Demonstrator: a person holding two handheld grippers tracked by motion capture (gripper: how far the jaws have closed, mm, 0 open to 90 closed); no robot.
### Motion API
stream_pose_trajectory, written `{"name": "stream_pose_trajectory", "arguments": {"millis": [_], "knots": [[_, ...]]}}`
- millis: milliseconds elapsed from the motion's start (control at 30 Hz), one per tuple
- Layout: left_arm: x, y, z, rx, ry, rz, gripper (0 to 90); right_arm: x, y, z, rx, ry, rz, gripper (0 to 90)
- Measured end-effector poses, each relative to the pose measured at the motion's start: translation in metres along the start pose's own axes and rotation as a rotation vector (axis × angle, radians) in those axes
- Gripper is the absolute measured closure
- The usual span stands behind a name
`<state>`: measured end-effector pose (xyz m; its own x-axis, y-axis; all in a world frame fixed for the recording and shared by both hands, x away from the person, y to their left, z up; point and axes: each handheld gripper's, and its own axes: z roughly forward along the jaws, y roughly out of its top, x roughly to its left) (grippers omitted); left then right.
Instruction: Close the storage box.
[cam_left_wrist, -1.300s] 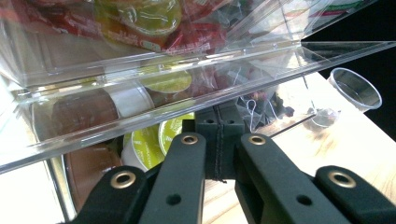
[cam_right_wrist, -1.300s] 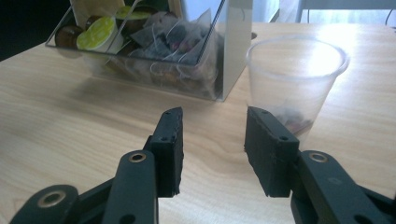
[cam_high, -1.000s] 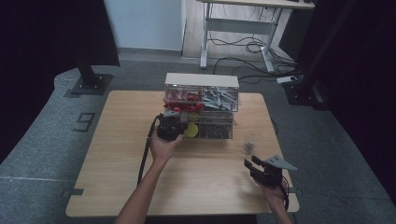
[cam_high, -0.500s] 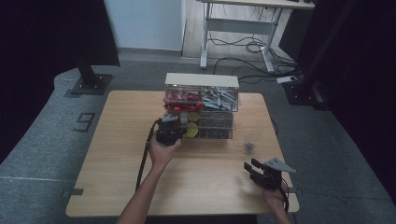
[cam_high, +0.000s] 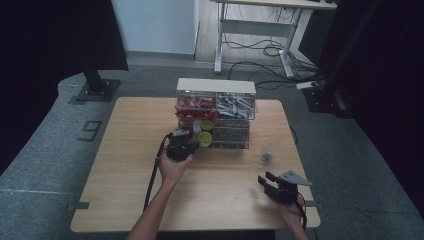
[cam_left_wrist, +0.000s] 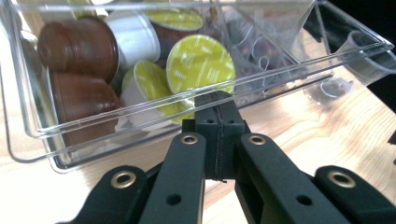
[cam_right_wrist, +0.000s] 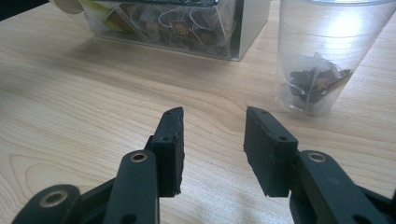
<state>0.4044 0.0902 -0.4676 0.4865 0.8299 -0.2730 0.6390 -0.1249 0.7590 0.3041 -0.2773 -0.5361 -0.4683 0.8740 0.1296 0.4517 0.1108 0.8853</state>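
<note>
A clear drawer organizer (cam_high: 216, 95) stands at the table's far middle, and its lower left drawer (cam_left_wrist: 116, 117) is pulled out. In the drawer lie green-lidded capsules (cam_left_wrist: 201, 63) and brown capsules (cam_left_wrist: 77, 44). My left gripper (cam_high: 184, 137) is shut with nothing between its pads. Its tips (cam_left_wrist: 215, 100) rest against the drawer's clear front rim. Near the table's front right my right gripper (cam_high: 267, 180) hovers open and holds nothing (cam_right_wrist: 212, 126). Beyond it stands a clear plastic cup (cam_right_wrist: 327, 51) with a tea bag (cam_right_wrist: 315, 77) inside.
The organizer's upper drawers hold red items (cam_high: 195, 106) and grey items (cam_high: 235, 105). Tea bags (cam_left_wrist: 261, 42) fill the compartment beside the capsules. The cup (cam_high: 266, 155) stands right of the organizer. Bare wooden tabletop (cam_high: 125, 165) spreads to the left and front.
My left gripper has sunk a little at the drawer's front. The right gripper and the cup have stayed where they were.
</note>
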Motion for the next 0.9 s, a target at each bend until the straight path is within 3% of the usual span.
{"name": "stream_pose_trajectory", "arguments": {"millis": [900], "knots": [[0.009, -0.016, 0.016, 0.041, -0.011, -0.034, 90.0, -0.002, -0.003, 0.002, 0.008, -0.007, -0.006, 57.9]]}}
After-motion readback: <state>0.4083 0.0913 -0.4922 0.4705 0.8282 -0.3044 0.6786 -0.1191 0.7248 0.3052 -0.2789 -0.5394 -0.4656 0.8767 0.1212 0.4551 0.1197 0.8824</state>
